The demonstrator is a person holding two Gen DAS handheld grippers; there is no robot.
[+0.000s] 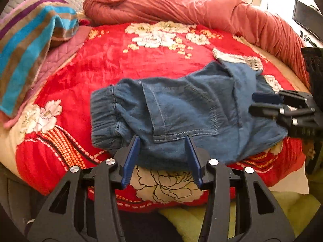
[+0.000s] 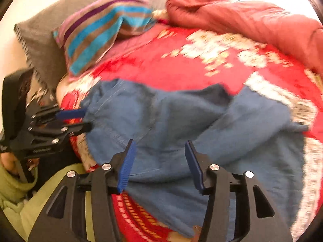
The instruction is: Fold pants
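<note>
Bedding filled both views: a red floral blanket [image 1: 97,64] served as the work surface. Nearest the left wrist camera, the left gripper [image 1: 162,139] stood with its jaws parted at the near edge of the blue pants [image 1: 181,109], denim lying between the pads with no visible pinch. The pants lay as a partly folded bundle, long axis running left to right, elastic waistband [image 1: 103,117] at the left end. At the right end of the bundle, the right gripper [image 1: 255,102] was also parted, its fingers resting against the cloth without a clear grip; its own view was motion-blurred. Each gripper thus flanked one end of the bundle, the left nearer the waistband, so a further fold would probably travel along the long axis. Beyond lay a striped towel [image 1: 30,46] at far left and a rust-coloured quilt [image 1: 191,10] along the far edge.
</note>
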